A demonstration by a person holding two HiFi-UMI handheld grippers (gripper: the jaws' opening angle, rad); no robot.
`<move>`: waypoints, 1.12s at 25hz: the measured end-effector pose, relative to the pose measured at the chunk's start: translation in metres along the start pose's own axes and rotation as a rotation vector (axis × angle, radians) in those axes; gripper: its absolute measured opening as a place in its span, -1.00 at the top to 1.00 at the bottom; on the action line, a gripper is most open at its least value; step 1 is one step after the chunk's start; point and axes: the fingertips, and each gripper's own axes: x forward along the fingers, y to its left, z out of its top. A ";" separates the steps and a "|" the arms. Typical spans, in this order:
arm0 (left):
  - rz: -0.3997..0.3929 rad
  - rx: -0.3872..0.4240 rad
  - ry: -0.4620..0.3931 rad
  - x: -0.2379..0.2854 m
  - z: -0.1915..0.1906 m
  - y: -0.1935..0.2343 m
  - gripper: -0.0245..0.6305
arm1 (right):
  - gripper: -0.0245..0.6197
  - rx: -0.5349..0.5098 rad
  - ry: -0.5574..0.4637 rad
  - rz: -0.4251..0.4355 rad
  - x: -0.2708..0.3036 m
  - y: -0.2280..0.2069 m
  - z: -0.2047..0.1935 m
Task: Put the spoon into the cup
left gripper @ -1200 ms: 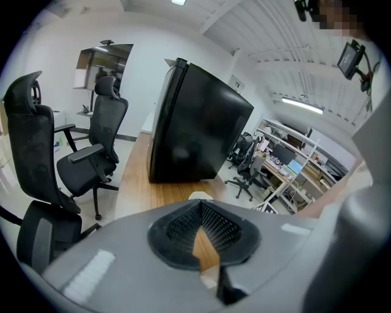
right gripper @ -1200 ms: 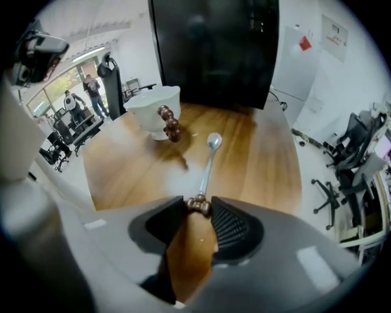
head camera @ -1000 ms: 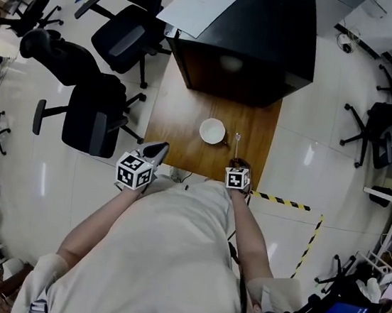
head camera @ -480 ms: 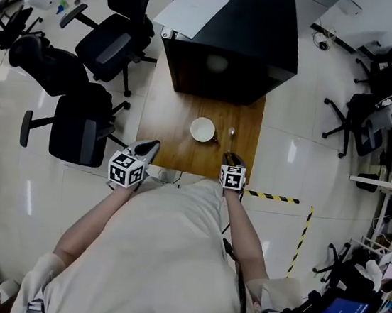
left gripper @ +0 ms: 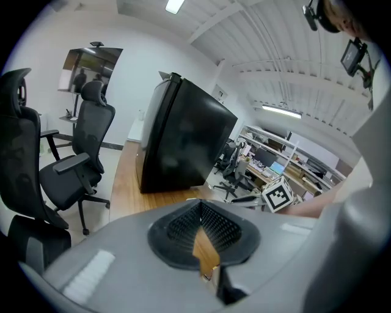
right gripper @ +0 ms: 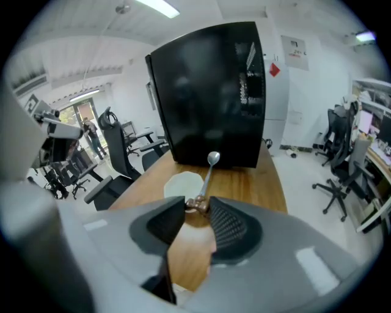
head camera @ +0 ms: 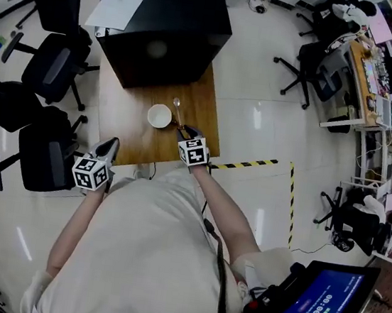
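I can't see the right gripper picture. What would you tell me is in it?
The right gripper pinches the brown end of a spoon between its grey jaws, and the spoon's silver bowl points away toward a big black box. A white cup sits on the wooden table, just left of the spoon.

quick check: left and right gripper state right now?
Left gripper: closed, tips together, nothing held.
Right gripper: closed on the spoon, gripping its handle end.

Left tongs (left gripper: pixel 200 205) closed, black cabinet (left gripper: pixel 183 137) on wooden table (left gripper: pixel 124 183), office chair (left gripper: pixel 85 147) beside
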 end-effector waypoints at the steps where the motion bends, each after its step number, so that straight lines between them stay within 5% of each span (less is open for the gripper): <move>1: -0.007 0.005 0.002 0.001 0.000 -0.001 0.92 | 0.53 0.001 -0.003 0.016 0.000 0.005 0.003; 15: -0.026 0.005 -0.006 0.005 0.000 -0.010 0.92 | 0.53 -0.059 0.053 0.149 0.007 0.052 0.008; 28: -0.015 -0.003 -0.015 0.011 -0.002 -0.010 0.92 | 0.53 -0.046 0.163 0.157 0.029 0.046 -0.011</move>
